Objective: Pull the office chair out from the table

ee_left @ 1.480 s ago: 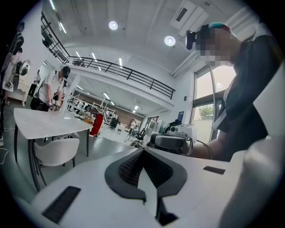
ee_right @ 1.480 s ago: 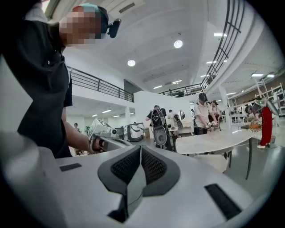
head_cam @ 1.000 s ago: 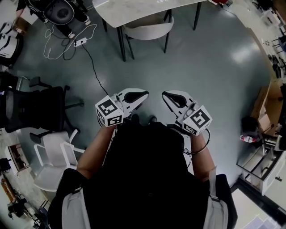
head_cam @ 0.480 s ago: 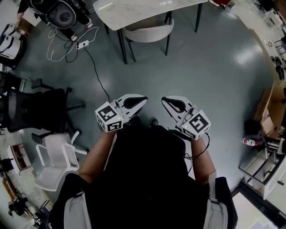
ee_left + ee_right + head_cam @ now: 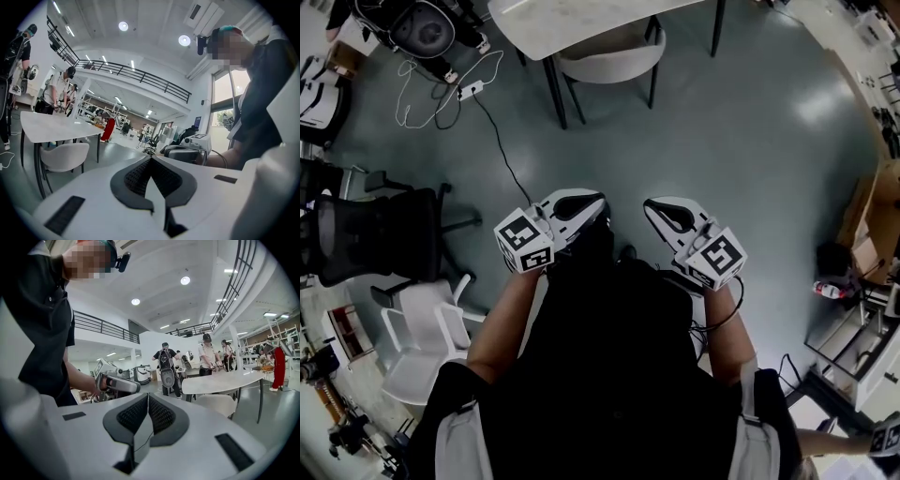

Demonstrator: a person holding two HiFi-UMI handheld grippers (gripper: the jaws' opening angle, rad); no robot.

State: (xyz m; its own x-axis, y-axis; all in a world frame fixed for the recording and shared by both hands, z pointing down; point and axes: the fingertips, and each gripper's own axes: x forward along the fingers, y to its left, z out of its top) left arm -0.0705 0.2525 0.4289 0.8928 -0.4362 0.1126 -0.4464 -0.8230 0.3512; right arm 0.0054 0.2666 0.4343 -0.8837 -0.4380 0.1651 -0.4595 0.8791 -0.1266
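Little has shifted: left gripper (image 5: 598, 204) and right gripper (image 5: 649, 206), closed and empty, hang far from the office chair (image 5: 609, 58) at the table (image 5: 548, 23) edge; approach next

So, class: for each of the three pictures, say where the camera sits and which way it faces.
Head view: on the head, facing steeply down; torso, forearms, left hand-held gripper, right hand-held gripper.
Left gripper view: on that hand-held gripper, along shut jaws; torso at right.
Right gripper view: likewise; torso at left.
Shared: all see the table and white chair.
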